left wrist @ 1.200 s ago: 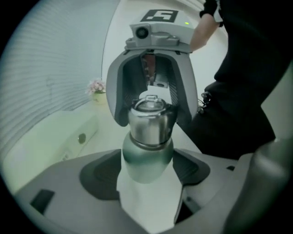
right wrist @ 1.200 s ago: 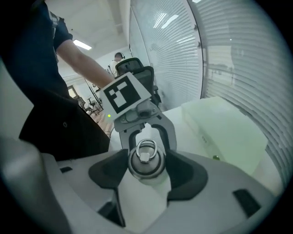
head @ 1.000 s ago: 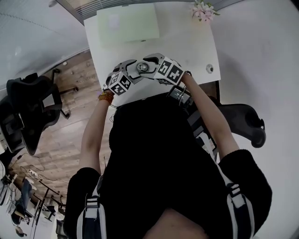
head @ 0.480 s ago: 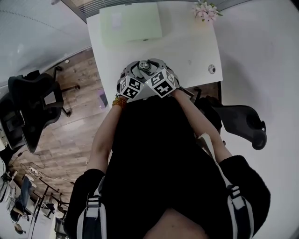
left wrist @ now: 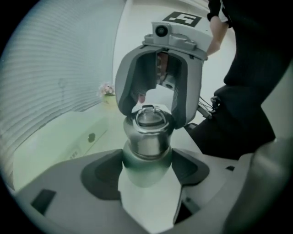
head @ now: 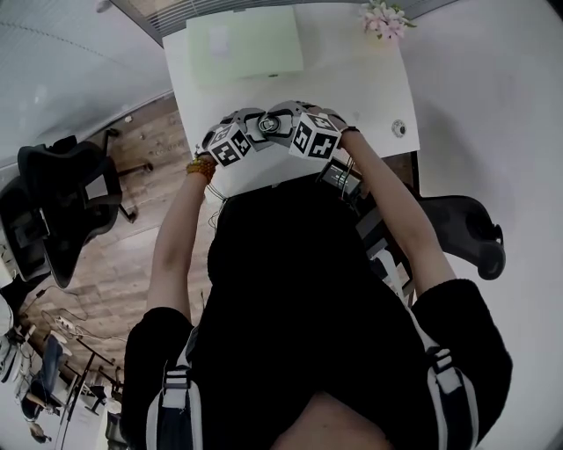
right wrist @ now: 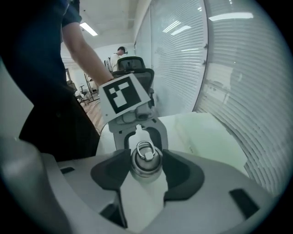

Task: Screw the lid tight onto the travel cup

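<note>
Left gripper view: we see the travel cup [left wrist: 146, 157], pale green below and bare steel at the neck, standing between the dark pads of the left tool [left wrist: 146, 170]. The jaws have just been closing, and they now press on the cup's body from both sides. On top sits the lid [left wrist: 147, 119], steel with a small ring [right wrist: 144, 148] folded on its crown. In the right gripper view the right tool [right wrist: 145, 172] comes at it from the opposite side. Its jaws have also just been closing, and they now clamp the lid between their pads. In the head view the two tools meet nose to nose in front of the person's chest, over the near part of the white counter [head: 369, 88]. We cannot tell whether the cup's base touches it. Farther back on the counter lies a green sheet [head: 246, 42], and a bunch of pink flowers [head: 383, 19] stands at the far right corner. A black office chair [head: 62, 202] stands on the wooden floor [head: 132, 237] to the left.
</note>
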